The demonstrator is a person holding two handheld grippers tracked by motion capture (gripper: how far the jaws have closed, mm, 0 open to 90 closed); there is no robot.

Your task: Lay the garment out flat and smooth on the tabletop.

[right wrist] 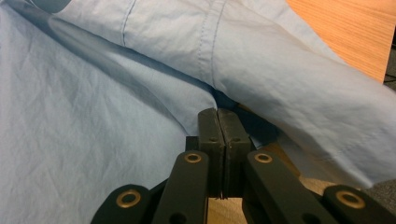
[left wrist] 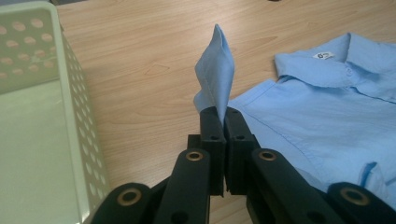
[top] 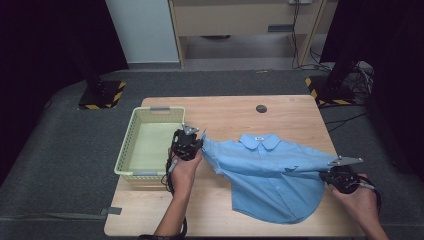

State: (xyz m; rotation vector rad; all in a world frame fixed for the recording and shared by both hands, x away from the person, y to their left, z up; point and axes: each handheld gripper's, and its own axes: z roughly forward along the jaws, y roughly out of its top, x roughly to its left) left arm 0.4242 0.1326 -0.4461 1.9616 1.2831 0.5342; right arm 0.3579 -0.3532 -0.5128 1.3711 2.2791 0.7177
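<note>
A light blue collared shirt (top: 270, 172) lies spread on the wooden table (top: 225, 112), collar toward the far side. My left gripper (top: 196, 141) is shut on the tip of the shirt's left sleeve and holds it up beside the basket; in the left gripper view the pinched cloth (left wrist: 215, 77) stands up from the closed jaws (left wrist: 223, 122). My right gripper (top: 327, 175) is shut on the other sleeve at the shirt's right side. In the right gripper view its jaws (right wrist: 217, 122) are closed under a fold of the blue cloth (right wrist: 289, 79).
A pale green perforated basket (top: 150, 142) stands at the table's left, close to my left gripper (left wrist: 223, 122), its wall (left wrist: 70, 116) just to the side. A small dark round disc (top: 261, 108) lies near the far edge. The table's right edge is close by my right hand.
</note>
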